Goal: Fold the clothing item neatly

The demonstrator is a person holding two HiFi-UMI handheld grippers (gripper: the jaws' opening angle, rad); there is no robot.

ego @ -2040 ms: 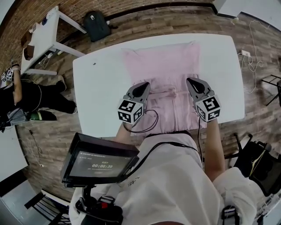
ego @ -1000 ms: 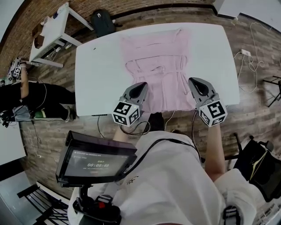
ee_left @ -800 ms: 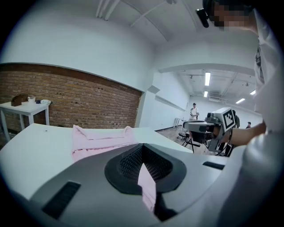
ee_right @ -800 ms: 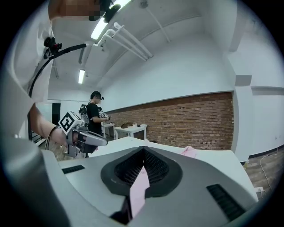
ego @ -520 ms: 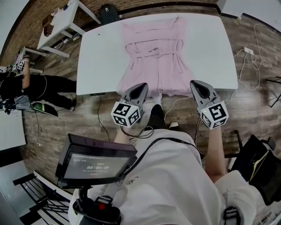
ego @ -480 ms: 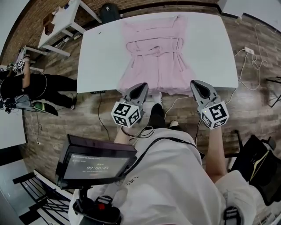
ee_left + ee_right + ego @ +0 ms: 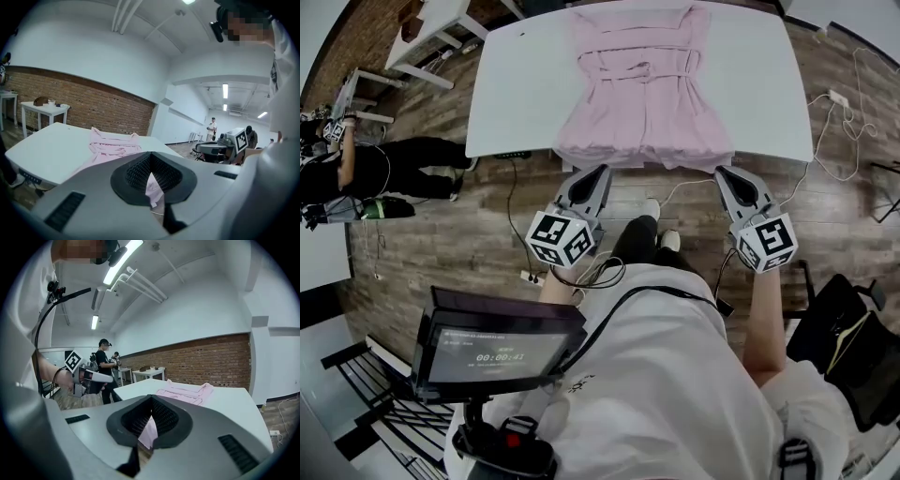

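Head view: 2 claws on the hem at the table's near edge

The pale pink cloth dress (image 7: 642, 94) lies flat on the white rectangular table (image 7: 520, 103). Its long axis runs from the table's near edge to its far edge, shoulder end pointing to the far edge and hem overhanging the near one. The left gripper (image 7: 586, 174) is clamped on the hem's left corner, the right gripper (image 7: 727, 174) on its right corner — both just off the near edge, equally close. Any fold, I judge, travels along that axis toward the far edge.
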